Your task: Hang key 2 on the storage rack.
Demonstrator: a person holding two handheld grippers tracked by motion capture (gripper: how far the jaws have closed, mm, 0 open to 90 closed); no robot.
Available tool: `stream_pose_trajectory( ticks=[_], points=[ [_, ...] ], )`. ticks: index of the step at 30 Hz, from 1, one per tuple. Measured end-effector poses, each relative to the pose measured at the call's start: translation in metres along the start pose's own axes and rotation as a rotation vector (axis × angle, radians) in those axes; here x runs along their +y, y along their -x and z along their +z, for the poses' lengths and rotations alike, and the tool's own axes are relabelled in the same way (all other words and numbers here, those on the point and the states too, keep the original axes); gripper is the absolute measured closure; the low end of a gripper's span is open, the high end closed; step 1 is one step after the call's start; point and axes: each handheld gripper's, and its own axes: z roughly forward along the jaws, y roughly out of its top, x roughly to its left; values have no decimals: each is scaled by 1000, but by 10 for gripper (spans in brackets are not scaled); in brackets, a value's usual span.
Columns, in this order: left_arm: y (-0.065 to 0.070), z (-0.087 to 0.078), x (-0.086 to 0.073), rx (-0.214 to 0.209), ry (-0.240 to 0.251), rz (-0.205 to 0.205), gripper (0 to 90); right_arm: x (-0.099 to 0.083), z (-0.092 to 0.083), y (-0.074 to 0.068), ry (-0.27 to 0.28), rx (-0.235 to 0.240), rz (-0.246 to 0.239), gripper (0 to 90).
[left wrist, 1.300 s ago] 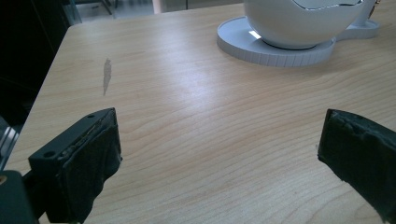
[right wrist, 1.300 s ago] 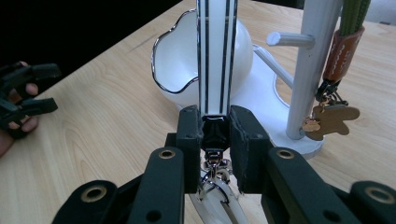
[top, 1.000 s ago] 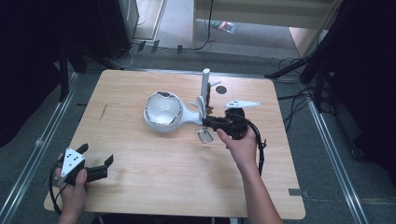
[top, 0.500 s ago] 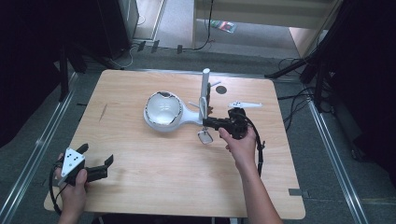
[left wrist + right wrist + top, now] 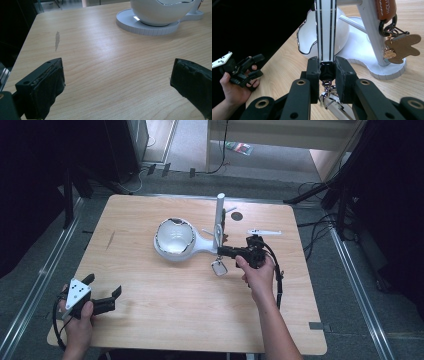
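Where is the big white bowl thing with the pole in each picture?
High view: the white stand sits at the table's middle, left of the right gripper.
Left gripper view: its round bowl and base fill the top right corner.
Right gripper view: it rises behind the jaws, which pinch a white lanyard strap; the pole stands at right.
Shared landmark: the stand's flat ribbed base rim on the wooden table.

White stand; black-striped white strap; black tongs.
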Motion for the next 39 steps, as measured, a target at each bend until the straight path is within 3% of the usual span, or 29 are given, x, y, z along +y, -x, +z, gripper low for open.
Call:
stream_pose_trajectory(
  ticks=[7,17,20,24,29,33,39],
  points=[
    [0,0,0,-1,-1,1,0,-1,1,4,-8,-6,34,744],
    [0,0,0,0,0,0,0,-3,6,5,-13,-49,39,707],
    [0,0,0,0,0,0,0,-3,8,5,-18,-79,23,673],
    [0,0,0,0,0,0,0,-4,9,5,-22,-84,16,690],
    [0,0,0,0,-1,0,0,-2,8,-5,-4,-96,-51,749],
    [0,0,0,1,0,0,0,-2,7,-1,27,-28,9,748],
    [0,0,0,0,0,0,0,-5,6,7,55,6,84,745]
  ],
)
